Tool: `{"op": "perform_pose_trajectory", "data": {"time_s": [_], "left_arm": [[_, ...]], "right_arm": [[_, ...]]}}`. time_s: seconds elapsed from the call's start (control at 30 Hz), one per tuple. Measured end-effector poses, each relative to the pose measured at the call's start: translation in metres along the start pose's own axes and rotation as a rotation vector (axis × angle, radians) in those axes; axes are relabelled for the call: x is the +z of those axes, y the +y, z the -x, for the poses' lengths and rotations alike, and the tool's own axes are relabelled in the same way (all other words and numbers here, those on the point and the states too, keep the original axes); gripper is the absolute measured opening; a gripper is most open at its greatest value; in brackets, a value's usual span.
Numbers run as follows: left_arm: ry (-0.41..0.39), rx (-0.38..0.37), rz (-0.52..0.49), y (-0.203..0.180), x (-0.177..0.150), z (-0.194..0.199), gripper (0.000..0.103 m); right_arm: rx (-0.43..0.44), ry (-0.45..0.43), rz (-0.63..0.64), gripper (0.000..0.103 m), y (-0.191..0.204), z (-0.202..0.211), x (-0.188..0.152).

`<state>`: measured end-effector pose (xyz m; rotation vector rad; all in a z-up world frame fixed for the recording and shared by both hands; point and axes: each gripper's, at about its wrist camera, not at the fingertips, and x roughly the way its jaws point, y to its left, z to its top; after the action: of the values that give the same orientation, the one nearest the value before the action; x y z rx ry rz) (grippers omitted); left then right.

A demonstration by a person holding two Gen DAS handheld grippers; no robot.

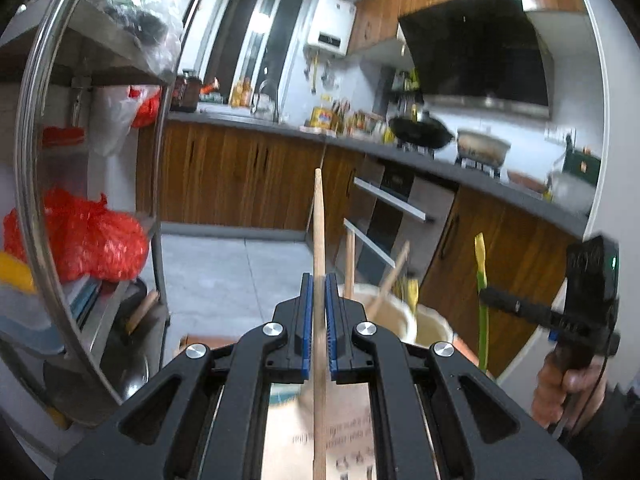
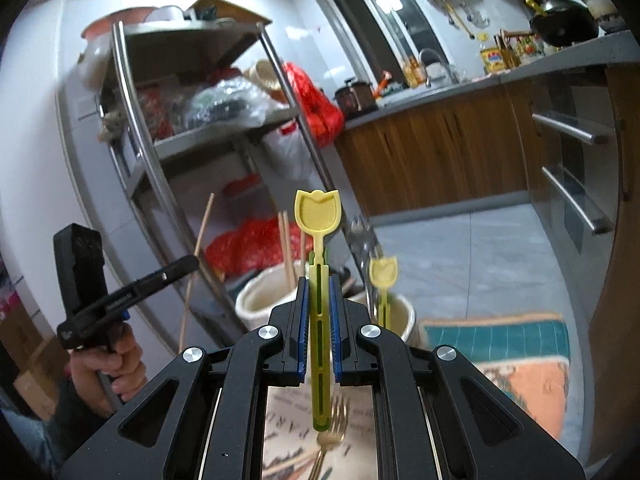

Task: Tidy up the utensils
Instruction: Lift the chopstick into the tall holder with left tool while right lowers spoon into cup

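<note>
Utensils are partly sorted: chopsticks and a yellow spoon already stand in the holders. A chopstick is clamped in the left gripper, a spoon in the right gripper, both held above the holders. A fork lies below, unsorted.

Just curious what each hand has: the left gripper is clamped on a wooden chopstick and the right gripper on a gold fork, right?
Not quite. The right gripper is clamped on a yellow tulip-shaped spoon, as the right wrist view shows; the gold fork lies loose below it. The left gripper is indeed clamped on a wooden chopstick.
</note>
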<state>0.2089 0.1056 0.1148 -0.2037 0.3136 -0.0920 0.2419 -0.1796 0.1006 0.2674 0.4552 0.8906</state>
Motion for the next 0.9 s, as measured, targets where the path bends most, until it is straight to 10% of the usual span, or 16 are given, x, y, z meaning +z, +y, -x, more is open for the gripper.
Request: {"op": "perform_pose_trajectory", "data": {"time_s": [0.43,0.9], "left_arm": [[-0.288,-0.060,0.092,-0.006,0.039,-0.007,0.006],[-0.348,-0.028,0.127,-0.018,0.025,-0.048,0.006]], "right_arm": [[-0.045,-0.084,0.032,0.010,0.004,-0.020,0.005],[-0.103,-0.118,0.081,0.010,0.007,-0.036,0.010]]}}
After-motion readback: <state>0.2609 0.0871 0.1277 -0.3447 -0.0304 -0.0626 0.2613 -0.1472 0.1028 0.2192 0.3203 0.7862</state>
